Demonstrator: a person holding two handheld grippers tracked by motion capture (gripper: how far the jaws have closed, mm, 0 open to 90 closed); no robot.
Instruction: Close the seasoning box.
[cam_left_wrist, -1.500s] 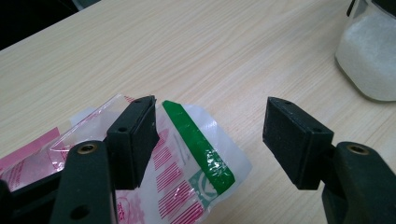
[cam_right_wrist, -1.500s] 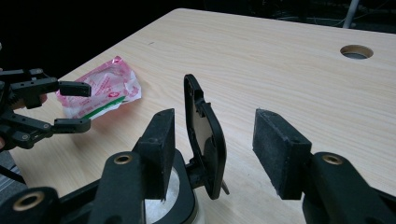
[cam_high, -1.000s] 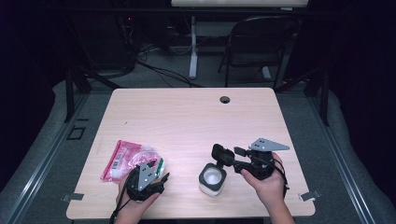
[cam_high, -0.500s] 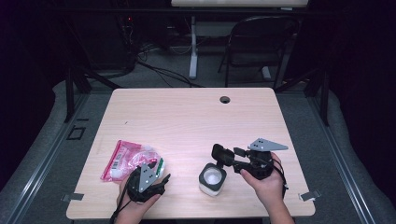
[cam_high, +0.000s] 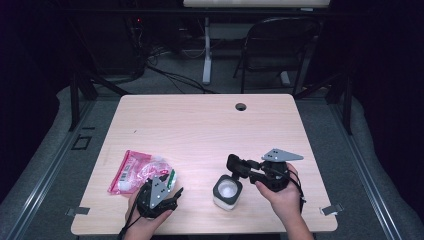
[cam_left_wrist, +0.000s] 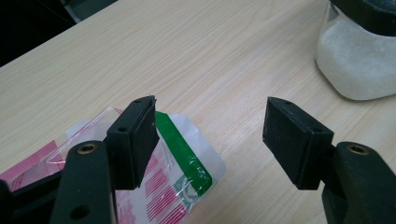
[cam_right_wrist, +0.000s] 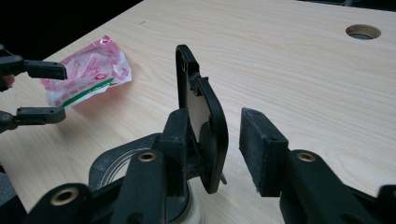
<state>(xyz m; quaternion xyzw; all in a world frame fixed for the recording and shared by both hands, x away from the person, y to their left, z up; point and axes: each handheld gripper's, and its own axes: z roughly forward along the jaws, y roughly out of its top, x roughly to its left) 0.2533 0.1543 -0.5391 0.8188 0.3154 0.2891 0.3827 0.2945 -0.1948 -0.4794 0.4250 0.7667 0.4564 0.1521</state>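
Observation:
A small clear jar (cam_high: 227, 191) of white powder stands near the table's front edge. Its black flip lid (cam_right_wrist: 205, 116) is raised upright. My right gripper (cam_high: 235, 164) reaches in from the right, and its jaws have just been closing with the lid between them. In the right gripper view (cam_right_wrist: 217, 126) one pad touches the lid and the other is a gap away. A pink and white plastic bag (cam_high: 137, 170) with a green strip lies at the front left. My left gripper (cam_high: 175, 185) hovers open over the bag's corner (cam_left_wrist: 177, 158) with nothing between its pads (cam_left_wrist: 135, 135).
The wooden table (cam_high: 200, 130) has a cable hole (cam_high: 241, 106) near its far edge. A folding chair (cam_high: 280, 45) and a desk leg stand on the floor beyond the table. The jar (cam_left_wrist: 355, 60) sits to the right of the left gripper.
The right gripper's jaws have narrowed around the upright lid. Both hands stay in about the same place, and the bag and jar have not moved.

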